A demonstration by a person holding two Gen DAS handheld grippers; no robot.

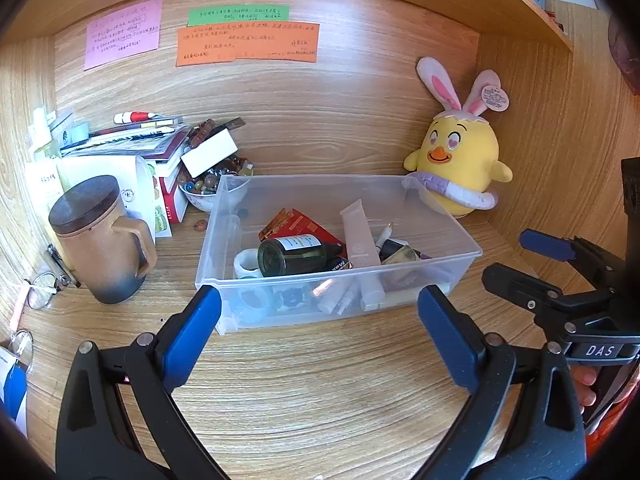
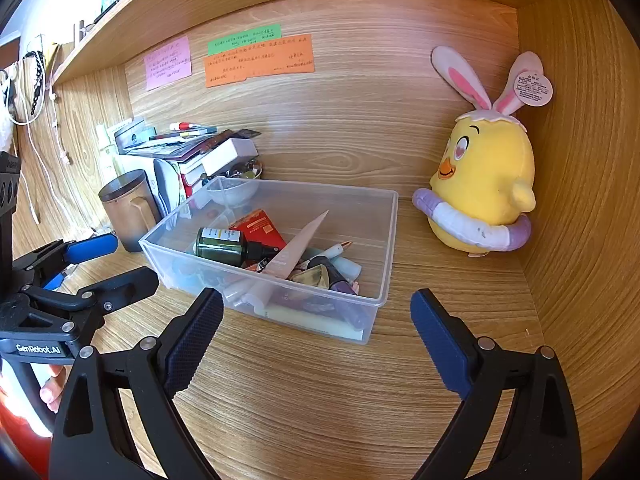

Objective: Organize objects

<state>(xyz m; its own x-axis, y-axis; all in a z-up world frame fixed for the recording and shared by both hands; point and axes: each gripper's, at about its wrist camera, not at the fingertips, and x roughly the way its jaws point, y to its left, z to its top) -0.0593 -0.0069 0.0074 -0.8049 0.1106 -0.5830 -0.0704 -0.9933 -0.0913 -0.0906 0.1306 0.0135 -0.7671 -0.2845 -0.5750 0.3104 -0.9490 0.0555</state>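
A clear plastic bin stands on the wooden desk. It holds a dark green bottle, a pale pink tube, a red packet, a roll of tape and other small items. My left gripper is open and empty just in front of the bin. My right gripper is open and empty at the bin's near right corner. Each gripper shows in the other's view: the right one, the left one.
A yellow chick plush sits in the back right corner. A brown lidded mug, a stack of books and a bowl of marbles stand left of the bin. Glasses lie at the far left. Sticky notes hang on the back wall.
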